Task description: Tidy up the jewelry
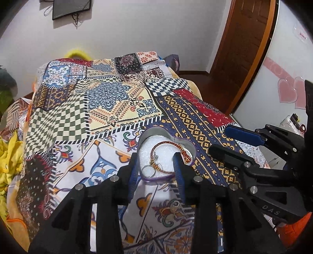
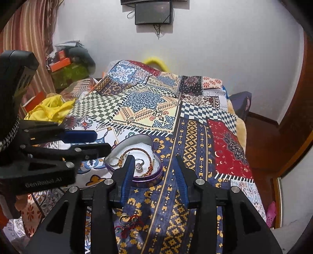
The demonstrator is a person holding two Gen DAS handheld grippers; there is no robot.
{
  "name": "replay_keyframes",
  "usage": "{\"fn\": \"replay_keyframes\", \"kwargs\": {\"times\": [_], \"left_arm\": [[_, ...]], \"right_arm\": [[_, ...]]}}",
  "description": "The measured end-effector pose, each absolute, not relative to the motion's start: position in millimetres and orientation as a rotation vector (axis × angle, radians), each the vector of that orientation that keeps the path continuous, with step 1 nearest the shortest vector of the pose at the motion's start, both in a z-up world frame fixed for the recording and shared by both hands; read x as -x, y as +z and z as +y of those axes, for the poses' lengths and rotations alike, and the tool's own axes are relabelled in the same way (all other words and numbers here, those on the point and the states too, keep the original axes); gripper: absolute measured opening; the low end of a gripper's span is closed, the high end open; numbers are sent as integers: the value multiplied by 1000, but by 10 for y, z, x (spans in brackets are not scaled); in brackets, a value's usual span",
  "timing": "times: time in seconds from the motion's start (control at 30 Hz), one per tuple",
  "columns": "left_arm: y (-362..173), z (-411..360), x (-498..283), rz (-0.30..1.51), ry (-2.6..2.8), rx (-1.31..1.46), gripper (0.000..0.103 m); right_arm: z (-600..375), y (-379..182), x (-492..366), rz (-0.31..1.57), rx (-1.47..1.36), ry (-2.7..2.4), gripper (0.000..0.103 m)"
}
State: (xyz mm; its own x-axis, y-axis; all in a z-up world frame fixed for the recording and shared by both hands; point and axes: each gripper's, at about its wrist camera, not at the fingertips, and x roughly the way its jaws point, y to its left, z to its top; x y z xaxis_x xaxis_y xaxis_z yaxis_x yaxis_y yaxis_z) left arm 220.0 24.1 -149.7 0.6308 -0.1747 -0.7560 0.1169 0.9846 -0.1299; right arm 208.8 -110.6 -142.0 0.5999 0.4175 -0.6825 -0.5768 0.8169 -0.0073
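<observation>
Two grippers, left and right, hover part-open and empty over the tin. Next: pick the loose pieces off the bedspread's near edge.

Braided bracelet in heart tin

Patchwork bedspread, wall-mounted screen, wooden door, yellow cloth
</observation>
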Motion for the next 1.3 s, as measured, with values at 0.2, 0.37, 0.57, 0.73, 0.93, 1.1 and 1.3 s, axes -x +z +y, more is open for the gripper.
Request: {"fn": "replay_keyframes", "kwargs": {"times": [0.2,0.37,0.57,0.73,0.93,1.1,1.3], "left_arm": [[-1370,318,-1990,851,-142,64,38],[-1376,343,-1831,853,-129,45,38],[-1533,324,-1679,886,-134,30,38],[-1705,325,-1610,931,-140,32,38],[-1871,343,-1531,971,-142,53,38],[-1968,323,-1483,997,-148,53,38],[-2000,287,-1437,1004,-158,39,38]], "right_arm": [[-1180,-1342,-1968,713,215,570,37],[-1251,-1364,-1909,726,195,551,38],[-1333,-1573,-1859,794,179,529,38],[-1384,-1773,-1799,856,170,521,38],[-1397,-1977,-1712,934,151,541,38],[-1310,-2026,-1637,944,152,577,38],[-1186,-2098,-1572,937,217,587,38]]}}
